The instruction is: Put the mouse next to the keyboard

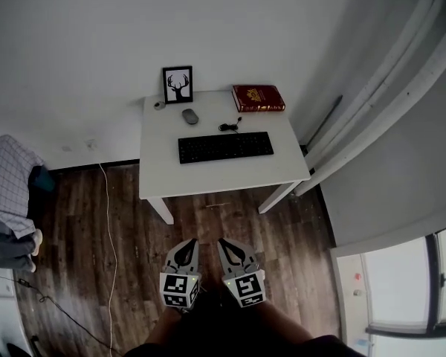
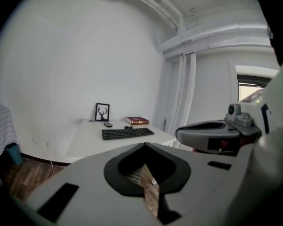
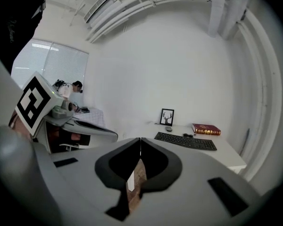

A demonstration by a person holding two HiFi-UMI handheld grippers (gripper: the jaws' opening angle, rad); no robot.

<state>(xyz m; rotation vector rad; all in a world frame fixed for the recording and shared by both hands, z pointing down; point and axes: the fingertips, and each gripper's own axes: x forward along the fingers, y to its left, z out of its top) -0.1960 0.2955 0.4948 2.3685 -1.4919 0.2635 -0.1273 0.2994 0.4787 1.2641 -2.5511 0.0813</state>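
Both tools are held low before the person, well short of the work. The left gripper (image 1: 191,242) and the right gripper (image 1: 224,242) each have their jaws pressed together with nothing between them, above the dark wood-plank floor (image 1: 230,222). Judged step: approach only, with no reach begun. Beyond stands the small white rectangular table (image 1: 208,177), its near edge unobstructed. A thin white cable (image 1: 108,222) trails on the floor to its left, clear of the direct path. Nearest on the table lies the long black keyboard (image 1: 225,146). Behind it, apart from its left rear corner, sits the small grey oval mouse (image 1: 189,116), the item to be moved. A coiled black cord (image 1: 230,126) lies just behind the keyboard's middle and could snag a rightward carry. Furthest back are a small round grey object (image 1: 159,105), a black-framed antler picture (image 1: 178,85) and a red-brown hardback book (image 1: 258,97). The next move calls for closing on the table, spreading one gripper's jaws and reaching past the keyboard for the mouse. Bare tabletop shows at either end of the keyboard.
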